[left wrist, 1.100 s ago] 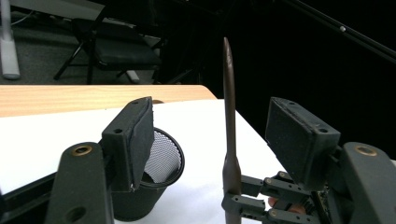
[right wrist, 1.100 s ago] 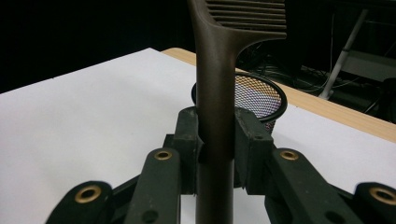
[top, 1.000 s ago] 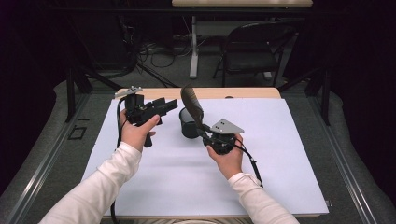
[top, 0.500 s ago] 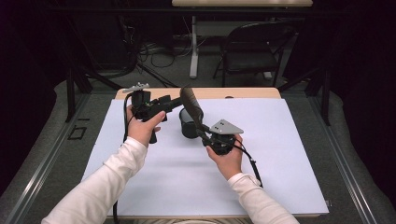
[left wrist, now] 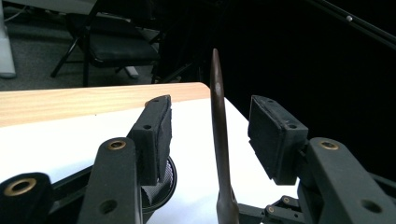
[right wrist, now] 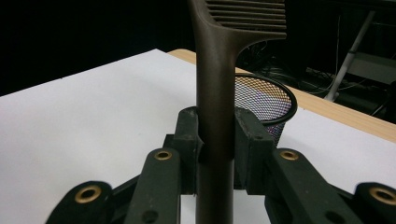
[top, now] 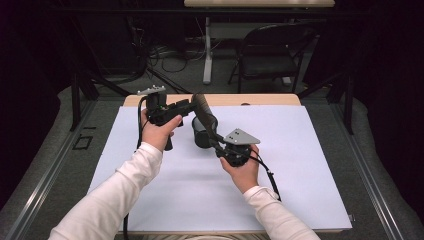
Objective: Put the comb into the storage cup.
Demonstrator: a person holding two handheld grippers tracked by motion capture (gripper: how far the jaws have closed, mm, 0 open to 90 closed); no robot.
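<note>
Now spatula (top: pixel 202 111) between left gripper (left wrist: pixel 210 135) pads, untouched

High view: fixed above the person's side, looks fwd & down on the white-covered wooden table (top: pixel 300 190). Left gripper view: close, along its jaws twd the far table edge. Right gripper view: close too. All 3 share the black wire-mesh cup (top: pixel 202 134) (left wrist: pixel 161 184) (right wrist: pixel 266 100) & brown slotted plastic spatula (top: pixel 202 112) (left wrist: pixel 219 135) (right wrist: pixel 217 93).

My right tool (right wrist: pixel 215 154) pinches a smooth, matt brown plastic comb (right wrist: pixel 215 84). The cup (right wrist: pixel 266 105) is black wire mesh. The counter (top: pixel 260 100) is pale wood under matt white paper (top: pixel 300 150).
</note>
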